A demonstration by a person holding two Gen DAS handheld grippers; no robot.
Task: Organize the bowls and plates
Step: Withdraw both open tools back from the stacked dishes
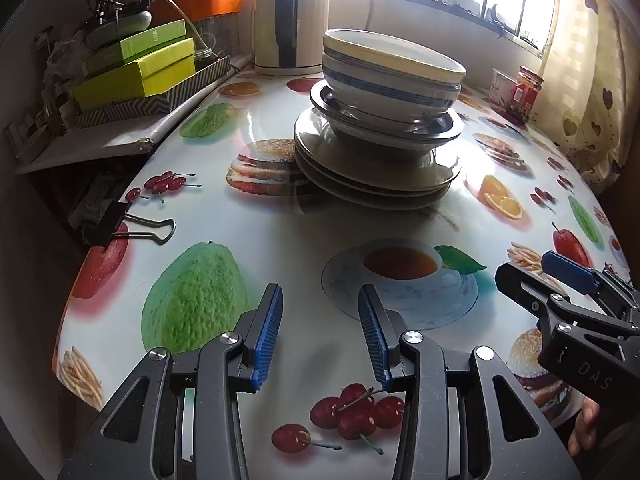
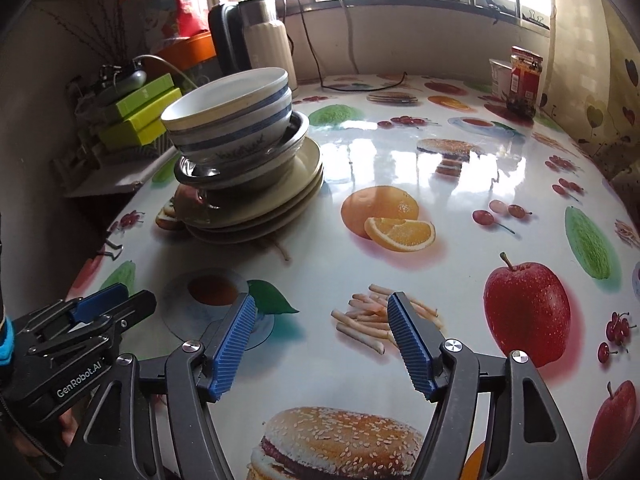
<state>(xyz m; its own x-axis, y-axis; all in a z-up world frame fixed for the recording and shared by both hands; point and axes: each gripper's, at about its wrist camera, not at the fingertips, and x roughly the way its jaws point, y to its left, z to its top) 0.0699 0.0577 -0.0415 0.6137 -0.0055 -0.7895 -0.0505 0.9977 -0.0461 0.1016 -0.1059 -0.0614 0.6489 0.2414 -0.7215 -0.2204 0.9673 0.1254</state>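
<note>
One stack stands on the fruit-print table. At the bottom lie cream plates (image 1: 372, 178) (image 2: 276, 204). On them sits a metal dish (image 1: 384, 120) (image 2: 240, 168). On top are nested white bowls with blue stripes (image 1: 390, 74) (image 2: 236, 116). My left gripper (image 1: 320, 308) is open and empty, low over the table in front of the stack. My right gripper (image 2: 322, 320) is open and empty, to the right of the stack and nearer the table's front. Each gripper shows in the other's view: the right one (image 1: 568, 280), the left one (image 2: 108, 304).
A kettle (image 1: 292, 20) (image 2: 252, 44) stands behind the stack. Green boxes (image 1: 140, 68) (image 2: 140, 116) sit on a side shelf at the left. A red jar (image 1: 524, 92) (image 2: 524, 80) stands at the far right. A binder clip (image 1: 120, 224) grips the table's left edge.
</note>
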